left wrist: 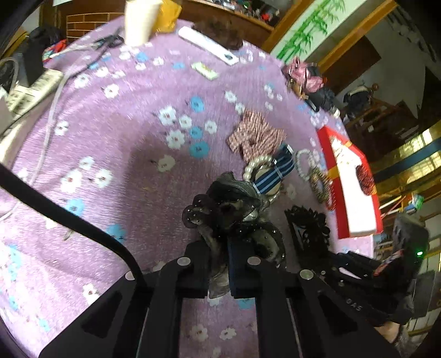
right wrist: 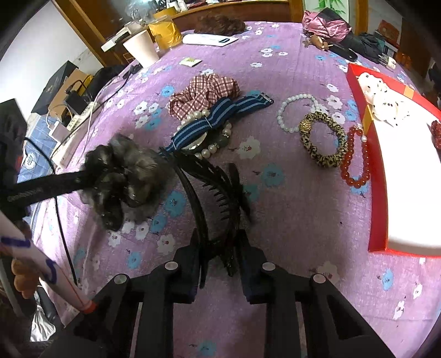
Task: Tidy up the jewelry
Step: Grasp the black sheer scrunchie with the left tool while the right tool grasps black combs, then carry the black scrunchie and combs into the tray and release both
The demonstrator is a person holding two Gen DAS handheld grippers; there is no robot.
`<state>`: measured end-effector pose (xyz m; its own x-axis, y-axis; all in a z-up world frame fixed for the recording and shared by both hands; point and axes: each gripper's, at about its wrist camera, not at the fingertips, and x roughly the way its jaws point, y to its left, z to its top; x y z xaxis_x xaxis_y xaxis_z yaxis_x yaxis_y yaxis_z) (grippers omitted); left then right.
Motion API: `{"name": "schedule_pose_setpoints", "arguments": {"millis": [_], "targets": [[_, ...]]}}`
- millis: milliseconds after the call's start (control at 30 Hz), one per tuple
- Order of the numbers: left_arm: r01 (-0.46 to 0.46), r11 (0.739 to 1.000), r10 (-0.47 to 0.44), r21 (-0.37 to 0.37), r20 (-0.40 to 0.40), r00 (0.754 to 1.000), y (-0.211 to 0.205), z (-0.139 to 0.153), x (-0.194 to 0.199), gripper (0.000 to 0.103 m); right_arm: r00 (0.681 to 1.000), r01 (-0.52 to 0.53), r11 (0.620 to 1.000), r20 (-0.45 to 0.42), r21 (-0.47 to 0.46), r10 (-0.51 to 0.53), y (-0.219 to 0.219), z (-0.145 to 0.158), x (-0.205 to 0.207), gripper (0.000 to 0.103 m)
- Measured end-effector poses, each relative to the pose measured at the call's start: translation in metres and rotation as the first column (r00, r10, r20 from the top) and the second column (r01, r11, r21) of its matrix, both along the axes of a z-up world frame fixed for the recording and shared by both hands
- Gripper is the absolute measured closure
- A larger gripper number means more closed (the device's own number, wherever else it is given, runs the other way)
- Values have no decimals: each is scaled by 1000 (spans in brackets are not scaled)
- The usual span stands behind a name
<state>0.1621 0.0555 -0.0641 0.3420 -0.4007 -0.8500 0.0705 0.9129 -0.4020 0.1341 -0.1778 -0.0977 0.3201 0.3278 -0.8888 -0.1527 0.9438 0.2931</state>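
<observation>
My left gripper (left wrist: 219,264) is shut on a dark sheer scrunchie (left wrist: 228,209) and holds it above the purple flowered cloth; the scrunchie also shows in the right wrist view (right wrist: 124,176). My right gripper (right wrist: 219,264) is shut on a black toothed hair clip (right wrist: 212,187). A red box with a white insert (right wrist: 399,154) lies at the right, holding a white spotted scrunchie (right wrist: 383,99). On the cloth lie a plaid scrunchie (right wrist: 204,91), a blue striped band (right wrist: 217,118), a pearl bracelet (right wrist: 292,113), a leopard scrunchie (right wrist: 322,140) and a red bead bracelet (right wrist: 355,157).
A paper cup (right wrist: 142,48), a yellow jar (right wrist: 165,31), a white remote (right wrist: 209,40) and a pink bag (right wrist: 325,23) stand at the far edge. A power strip with cables (right wrist: 80,115) lies at the left edge.
</observation>
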Motion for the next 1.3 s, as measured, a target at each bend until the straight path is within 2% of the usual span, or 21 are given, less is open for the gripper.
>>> {"name": "schedule_pose_setpoints", "arguments": {"millis": [300, 633, 1000, 1300], "targets": [[-36, 999, 38, -27, 63, 997, 10, 43, -17, 94, 999, 16, 999, 44, 46, -18, -11, 26, -15, 78], [37, 999, -38, 6, 115, 993, -39, 68, -27, 94, 993, 68, 997, 94, 48, -72, -49, 50, -36, 78], [196, 981, -195, 13, 164, 967, -148, 89, -24, 94, 965, 229, 973, 131, 7, -228, -148, 66, -49, 78], [282, 957, -288, 61, 125, 950, -254, 65, 1, 94, 941, 322, 939, 151, -118, -304, -234, 63, -32, 78]]}}
